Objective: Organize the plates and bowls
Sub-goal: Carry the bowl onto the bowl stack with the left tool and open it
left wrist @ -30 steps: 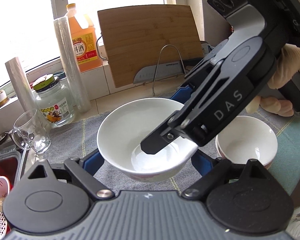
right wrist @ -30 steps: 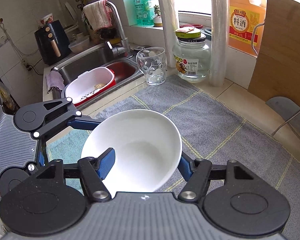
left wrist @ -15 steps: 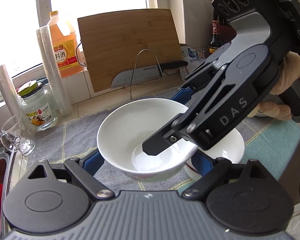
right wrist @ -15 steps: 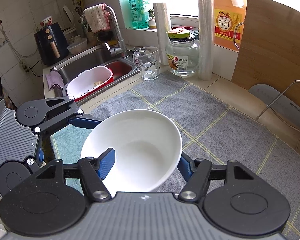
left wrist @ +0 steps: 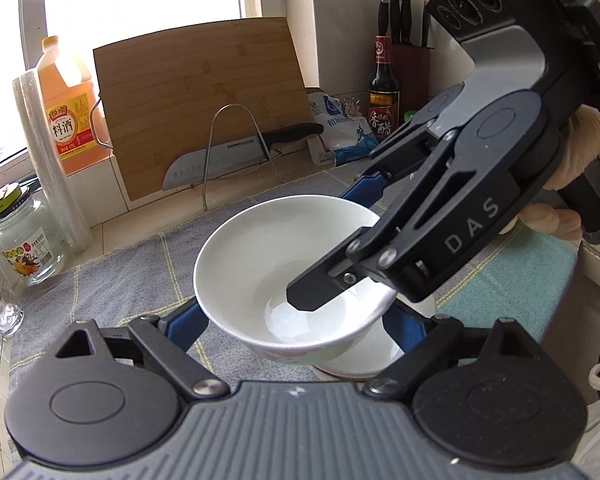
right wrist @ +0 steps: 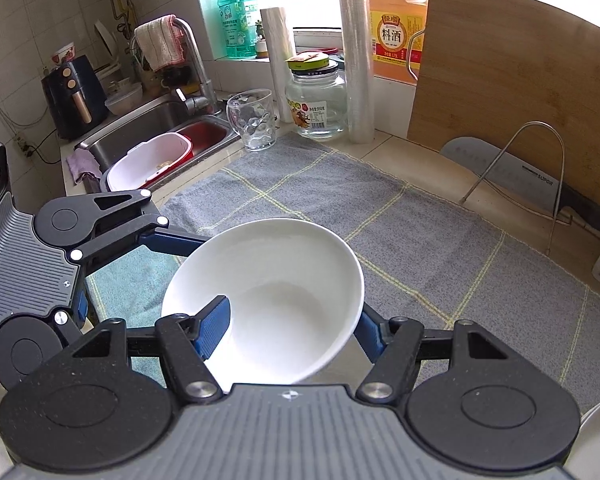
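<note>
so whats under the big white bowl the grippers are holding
In the left wrist view a second white bowl sits on the grey towel beneath the held bowl. Only part of its rim and inside show; the rest, and whether they touch, is covered.

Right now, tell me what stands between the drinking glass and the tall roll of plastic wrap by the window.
A glass jar with a green lid stands between the glass and the roll, seen in the right wrist view.
</note>
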Demonstrator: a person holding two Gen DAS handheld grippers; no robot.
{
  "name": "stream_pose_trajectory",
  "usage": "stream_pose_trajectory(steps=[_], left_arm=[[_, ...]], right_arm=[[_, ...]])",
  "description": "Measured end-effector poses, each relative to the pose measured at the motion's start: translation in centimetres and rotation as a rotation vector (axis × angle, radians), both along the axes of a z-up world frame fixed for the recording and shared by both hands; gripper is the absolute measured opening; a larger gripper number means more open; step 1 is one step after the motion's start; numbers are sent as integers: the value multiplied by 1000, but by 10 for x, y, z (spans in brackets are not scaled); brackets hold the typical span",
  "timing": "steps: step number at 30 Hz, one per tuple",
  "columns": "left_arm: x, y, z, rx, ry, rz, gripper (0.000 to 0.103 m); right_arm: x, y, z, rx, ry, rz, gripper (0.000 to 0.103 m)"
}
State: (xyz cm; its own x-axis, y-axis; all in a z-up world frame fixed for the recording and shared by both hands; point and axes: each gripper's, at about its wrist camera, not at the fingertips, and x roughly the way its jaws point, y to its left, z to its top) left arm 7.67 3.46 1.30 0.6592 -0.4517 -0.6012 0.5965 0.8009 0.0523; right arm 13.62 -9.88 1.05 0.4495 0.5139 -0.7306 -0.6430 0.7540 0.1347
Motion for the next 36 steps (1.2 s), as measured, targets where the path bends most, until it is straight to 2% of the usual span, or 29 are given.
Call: stream_pose_trajectory(steps=[14,29,33,34,36], left_arm=[[4,-21,-20,-10,64,-68,93],[12,-20,-26,-34,120,-83,93],[14,-19,-30,-38,149,-99,94],[13,-19,-31,-34,144,-100,94],[10,-18,-30,-33,123,-107,96]], right_arm=[[-12,-25,-26,-33,50,-44,74],[-10,-27,-30,-44,55,-46,76],[-10,-26,-31,-26,60,-34,91],[-11,-25,-30,-28,54,-37,97],[-13,-24,-29,-39,34,-48,103]])
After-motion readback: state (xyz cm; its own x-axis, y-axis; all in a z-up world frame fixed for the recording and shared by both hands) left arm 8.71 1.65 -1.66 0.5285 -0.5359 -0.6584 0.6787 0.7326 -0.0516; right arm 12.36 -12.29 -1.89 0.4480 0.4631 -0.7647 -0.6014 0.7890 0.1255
